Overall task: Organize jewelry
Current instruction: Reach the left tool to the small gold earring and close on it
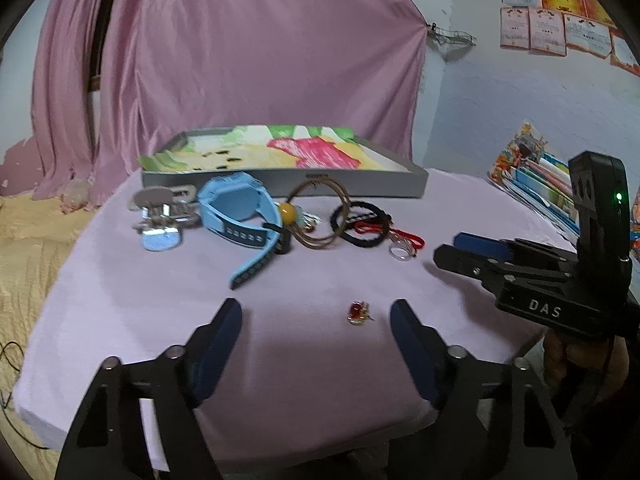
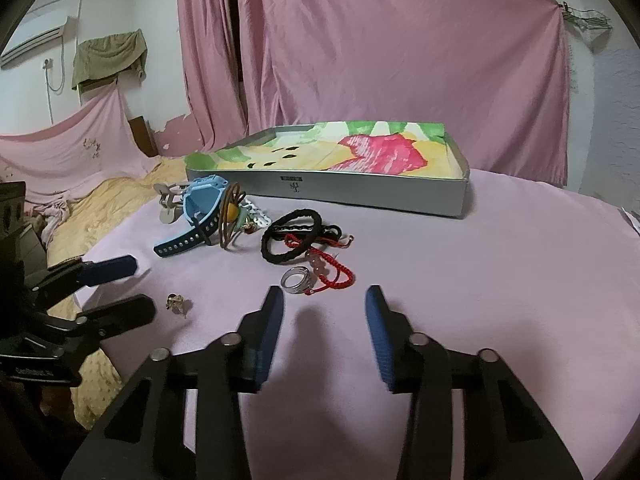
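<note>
A small gold ring with a red stone (image 1: 359, 313) (image 2: 176, 303) lies on the lilac table just ahead of my open left gripper (image 1: 316, 312) (image 2: 143, 286), nearer its right finger. My right gripper (image 2: 325, 298) (image 1: 450, 247) is open and empty, just short of a silver ring (image 2: 298, 280) (image 1: 401, 250). Beyond lie a red cord bracelet (image 2: 336, 272), a black hair tie (image 2: 292, 236) (image 1: 362, 220), brown bangles with a yellow bead (image 1: 320, 216) (image 2: 230, 216) and a blue watch (image 1: 236, 208) (image 2: 200, 200). A grey tray (image 1: 240, 182) (image 2: 360, 194) lined with bright cloth stands behind.
A silver metal piece (image 1: 164, 216) (image 2: 168, 200) lies left of the watch. Stacked books (image 1: 536, 180) sit at the table's far right. A bed with a yellow sheet (image 2: 100, 200) borders the table's left edge. Pink curtains (image 1: 240, 60) hang behind the tray.
</note>
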`<state>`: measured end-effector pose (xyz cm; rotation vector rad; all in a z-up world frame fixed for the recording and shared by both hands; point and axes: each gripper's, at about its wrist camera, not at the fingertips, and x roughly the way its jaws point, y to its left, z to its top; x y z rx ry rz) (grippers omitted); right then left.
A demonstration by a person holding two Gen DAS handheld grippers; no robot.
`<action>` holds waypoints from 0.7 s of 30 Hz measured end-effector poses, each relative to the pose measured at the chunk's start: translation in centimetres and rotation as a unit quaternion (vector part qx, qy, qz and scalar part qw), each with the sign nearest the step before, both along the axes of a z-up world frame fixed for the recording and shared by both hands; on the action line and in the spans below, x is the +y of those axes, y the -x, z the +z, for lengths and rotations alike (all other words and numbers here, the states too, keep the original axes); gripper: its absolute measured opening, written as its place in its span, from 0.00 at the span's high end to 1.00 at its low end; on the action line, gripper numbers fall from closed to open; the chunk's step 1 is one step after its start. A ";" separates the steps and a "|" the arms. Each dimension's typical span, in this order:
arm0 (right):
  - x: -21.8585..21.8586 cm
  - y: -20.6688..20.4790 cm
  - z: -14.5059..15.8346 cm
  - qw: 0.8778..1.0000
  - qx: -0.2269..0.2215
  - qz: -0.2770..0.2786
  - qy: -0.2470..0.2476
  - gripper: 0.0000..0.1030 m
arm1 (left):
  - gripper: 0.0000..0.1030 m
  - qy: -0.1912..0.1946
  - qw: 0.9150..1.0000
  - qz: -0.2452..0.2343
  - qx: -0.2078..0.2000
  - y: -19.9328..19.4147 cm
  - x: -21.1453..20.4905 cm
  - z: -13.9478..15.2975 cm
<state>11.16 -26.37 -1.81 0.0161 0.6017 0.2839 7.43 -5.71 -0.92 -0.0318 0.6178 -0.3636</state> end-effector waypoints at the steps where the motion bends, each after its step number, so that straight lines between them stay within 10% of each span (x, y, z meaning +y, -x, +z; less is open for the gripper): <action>1: 0.1 -0.2 -0.1 1.000 0.002 0.002 0.000 0.66 | 0.36 0.001 1.000 -0.004 0.004 -0.2 -0.2 -0.1; 21: 1.8 -2.2 -0.1 0.999 0.044 0.028 0.001 0.78 | 0.88 -0.021 0.999 -0.043 0.016 -1.6 -1.9 -0.2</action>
